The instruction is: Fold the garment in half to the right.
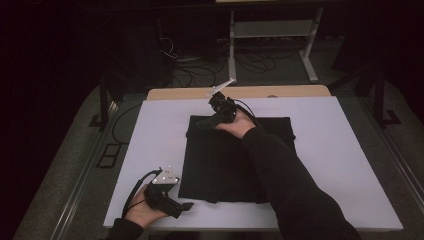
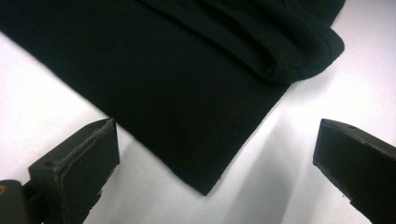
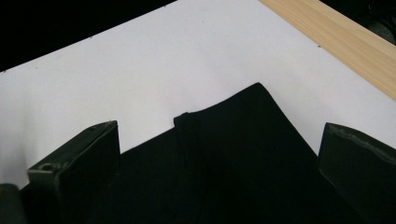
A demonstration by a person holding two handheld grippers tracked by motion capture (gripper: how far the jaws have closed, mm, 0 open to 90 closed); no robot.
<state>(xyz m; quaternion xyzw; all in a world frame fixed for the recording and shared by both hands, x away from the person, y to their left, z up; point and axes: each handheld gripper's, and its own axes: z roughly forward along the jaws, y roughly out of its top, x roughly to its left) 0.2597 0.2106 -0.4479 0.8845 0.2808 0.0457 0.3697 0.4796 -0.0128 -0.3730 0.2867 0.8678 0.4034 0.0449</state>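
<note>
Lying flat on the white table (image 1: 350, 165), the black cloth (image 1: 220, 165) was folded into a square. The left gripper (image 1: 187, 206) rested just beside its near-left corner, jaws wide and empty. The right gripper (image 1: 200, 123) hovered over the far-left corner, jaws likewise wide, gripping nothing.

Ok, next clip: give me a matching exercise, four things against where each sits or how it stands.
Things:
1. left gripper
2. right gripper
3. black cloth
4. white board

Places or states:
A. spread flat mid-table
B. open at the cloth's near left corner
C. lies under the cloth
D. open over the cloth's far left corner

Pairs: 1-B, 2-D, 3-A, 4-C
</note>
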